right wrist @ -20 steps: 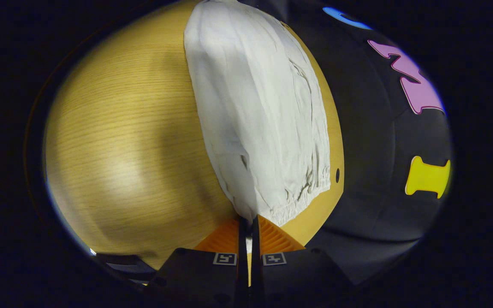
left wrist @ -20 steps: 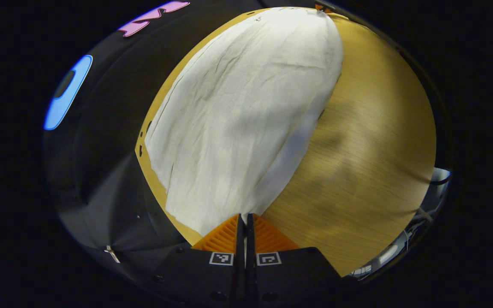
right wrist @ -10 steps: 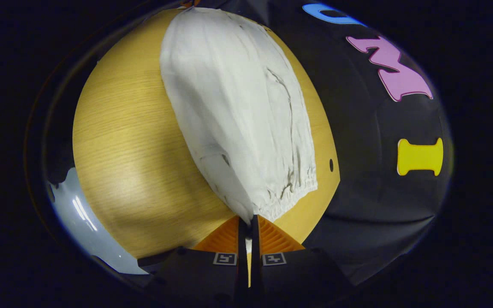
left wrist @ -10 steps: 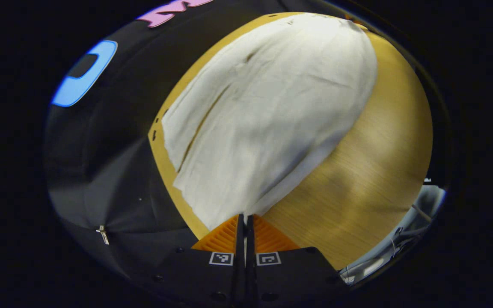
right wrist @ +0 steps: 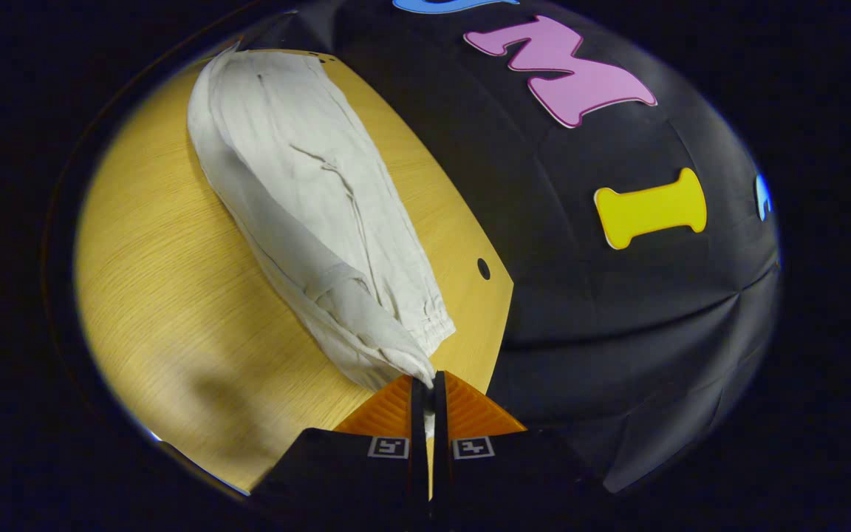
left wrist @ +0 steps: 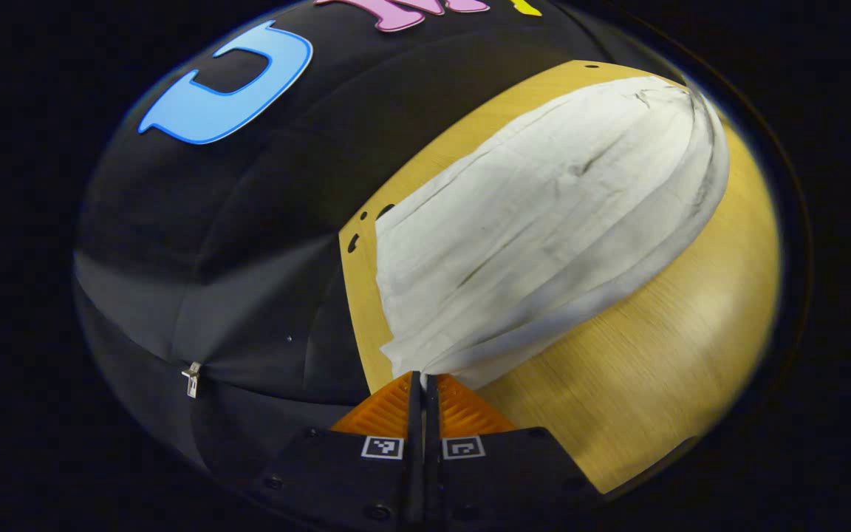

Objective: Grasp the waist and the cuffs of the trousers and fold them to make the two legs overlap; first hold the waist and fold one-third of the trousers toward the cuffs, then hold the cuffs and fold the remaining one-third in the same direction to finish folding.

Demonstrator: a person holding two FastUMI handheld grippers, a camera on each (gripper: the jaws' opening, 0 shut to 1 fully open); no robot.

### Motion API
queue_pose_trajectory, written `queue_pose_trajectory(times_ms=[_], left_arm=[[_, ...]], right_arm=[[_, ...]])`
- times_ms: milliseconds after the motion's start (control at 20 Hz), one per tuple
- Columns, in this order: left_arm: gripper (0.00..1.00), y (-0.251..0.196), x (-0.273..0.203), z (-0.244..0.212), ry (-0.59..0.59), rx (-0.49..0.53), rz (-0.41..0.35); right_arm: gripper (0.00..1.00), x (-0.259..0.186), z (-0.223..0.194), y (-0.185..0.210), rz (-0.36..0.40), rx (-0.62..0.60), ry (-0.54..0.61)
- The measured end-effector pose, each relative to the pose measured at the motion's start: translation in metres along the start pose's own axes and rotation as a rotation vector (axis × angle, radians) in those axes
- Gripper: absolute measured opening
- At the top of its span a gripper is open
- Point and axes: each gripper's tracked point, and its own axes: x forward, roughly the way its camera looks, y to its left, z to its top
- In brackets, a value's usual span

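The white trousers [left wrist: 544, 222] lie lengthwise on the wooden table [left wrist: 654, 369], doubled along their length, one layer over the other. In the left gripper view, my left gripper [left wrist: 422, 378] is shut on a corner of the plain hemmed end, held slightly above the table. In the right gripper view, the trousers [right wrist: 307, 192] run away to the upper left. There my right gripper [right wrist: 425, 380] is shut on a corner of the gathered elastic end, and cloth shows between its jaws. The lifted edge sags between the two held corners.
The table's far edge [right wrist: 499, 310] runs close to the black cloth wall [right wrist: 617, 310], with a small hole [right wrist: 483, 268] near it. Bare wood [right wrist: 174, 295] spreads out on the side of the trousers away from the wall. A zip pull [left wrist: 191, 377] hangs on the wall cloth.
Both grippers have carried their held corners across toward the wall side. The trousers, spread wide a second ago, now lie narrower with the lifted layer over the other.
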Motion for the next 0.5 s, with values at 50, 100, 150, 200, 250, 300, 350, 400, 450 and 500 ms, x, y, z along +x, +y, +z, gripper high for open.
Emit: queue_pose_trajectory(times_ms=[50, 100, 150, 200, 250, 300, 350, 400, 450, 500], left_arm=[[0.05, 0.007, 0.007, 0.011, -0.014, -0.01, 0.018], [0.05, 0.012, 0.013, 0.019, -0.023, -0.02, 0.029], [0.05, 0.016, 0.021, 0.028, -0.026, -0.034, 0.033], [0.05, 0.02, 0.03, 0.037, -0.028, -0.045, 0.041], [0.05, 0.025, 0.037, 0.048, -0.031, -0.056, 0.05], [0.05, 0.029, 0.045, 0.057, -0.031, -0.076, 0.061], [0.05, 0.03, 0.052, 0.067, -0.034, -0.099, 0.067], [0.05, 0.032, 0.055, 0.076, -0.036, -0.117, 0.07], [0.05, 0.034, 0.062, 0.085, -0.037, -0.126, 0.074], [0.05, 0.037, 0.071, 0.093, -0.039, -0.128, 0.078]], right_arm=[[0.07, 0.005, 0.006, -0.006, -0.014, 0.026, 0.002], [0.07, 0.012, 0.012, -0.01, -0.028, 0.045, 0.006], [0.07, 0.019, 0.014, -0.013, -0.037, 0.065, 0.013], [0.07, 0.026, 0.016, -0.015, -0.039, 0.088, 0.021], [0.07, 0.034, 0.018, -0.017, -0.046, 0.111, 0.027], [0.07, 0.04, 0.022, -0.021, -0.056, 0.135, 0.032], [0.07, 0.048, 0.024, -0.024, -0.065, 0.161, 0.037], [0.07, 0.054, 0.027, -0.026, -0.069, 0.188, 0.041], [0.07, 0.061, 0.03, -0.028, -0.072, 0.207, 0.044], [0.07, 0.068, 0.033, -0.03, -0.074, 0.218, 0.045]])
